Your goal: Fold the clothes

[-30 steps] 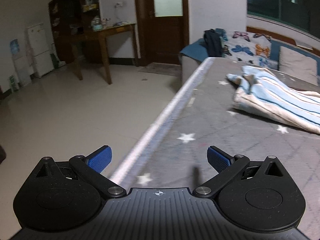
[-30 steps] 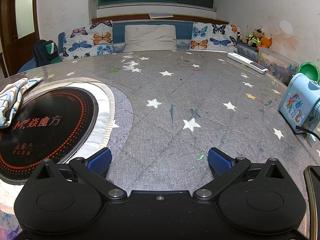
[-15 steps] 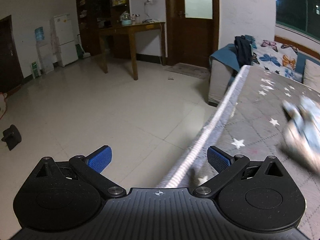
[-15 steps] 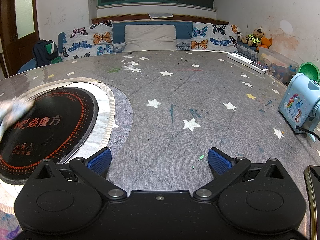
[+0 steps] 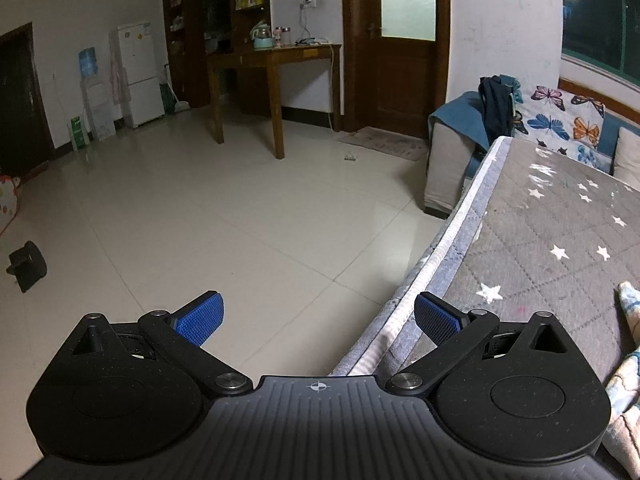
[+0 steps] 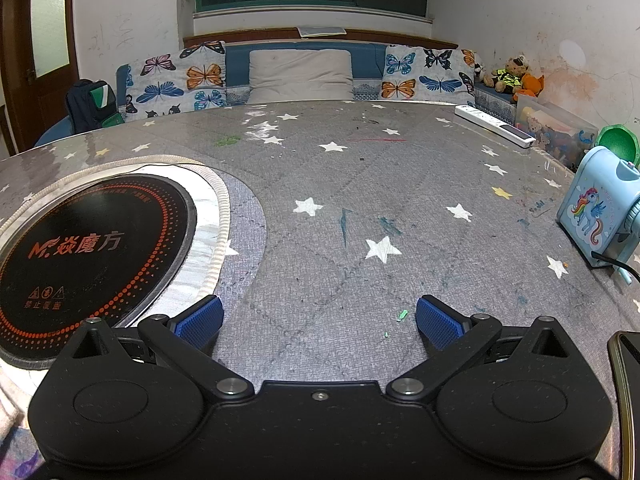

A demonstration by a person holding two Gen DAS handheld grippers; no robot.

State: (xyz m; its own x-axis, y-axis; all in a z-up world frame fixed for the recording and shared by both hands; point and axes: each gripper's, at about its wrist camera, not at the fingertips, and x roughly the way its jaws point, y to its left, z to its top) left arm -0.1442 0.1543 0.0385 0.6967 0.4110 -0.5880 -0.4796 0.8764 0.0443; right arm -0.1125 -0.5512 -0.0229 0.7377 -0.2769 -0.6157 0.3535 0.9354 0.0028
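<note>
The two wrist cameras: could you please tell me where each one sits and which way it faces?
Left wrist: sits behind the open left gripper, at the table's left edge, facing floor, desk and door; the garment shows only at the right edge.
Right wrist: sits behind the open right gripper, low over the table, facing the hob, the cushions and the window.
Shared: the starred table, the backpack, the butterfly cushions.

Black round cooktop (image 6: 80,248) — "M. 焱魔方", "禁止覆盖".

Left tool (image 5: 319,314) and right tool (image 6: 319,316) both gape wide, gripping nothing.
</note>
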